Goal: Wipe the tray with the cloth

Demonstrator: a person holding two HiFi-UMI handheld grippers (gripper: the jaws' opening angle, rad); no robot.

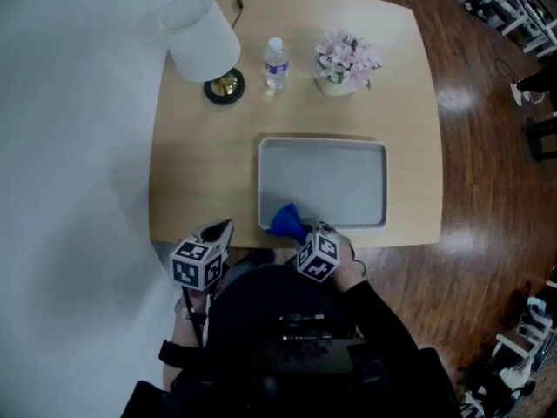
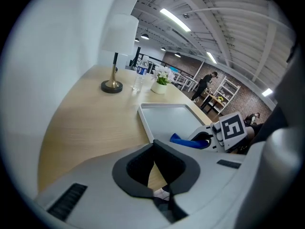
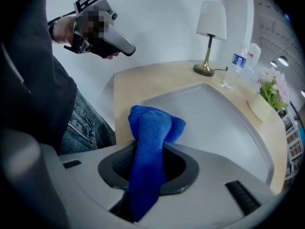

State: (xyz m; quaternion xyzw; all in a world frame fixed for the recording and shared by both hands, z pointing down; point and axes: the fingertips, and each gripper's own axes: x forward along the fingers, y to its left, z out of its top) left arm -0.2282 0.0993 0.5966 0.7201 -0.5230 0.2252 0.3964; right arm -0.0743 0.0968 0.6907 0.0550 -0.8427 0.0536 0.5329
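- Right claw (image 3: 148, 159): is clamping the bunched blue cloth (image 3: 152, 128), which is hanging over the tray's near-left corner.
- Cloth: soft, light and floppy, so it is probably best held at its gathered middle.
- Left claw (image 2: 153, 147): is hovering closed and empty.
- Tray (image 1: 348, 185): is lying flat on the tabletop (image 1: 200, 172).

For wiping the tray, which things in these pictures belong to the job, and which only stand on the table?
Belong to the job:
- tray
- cloth, blue, gripped in the right claw at the tray's near corner

Only standing about, beyond the tray:
- lamp
- water bottle
- pot of flowers
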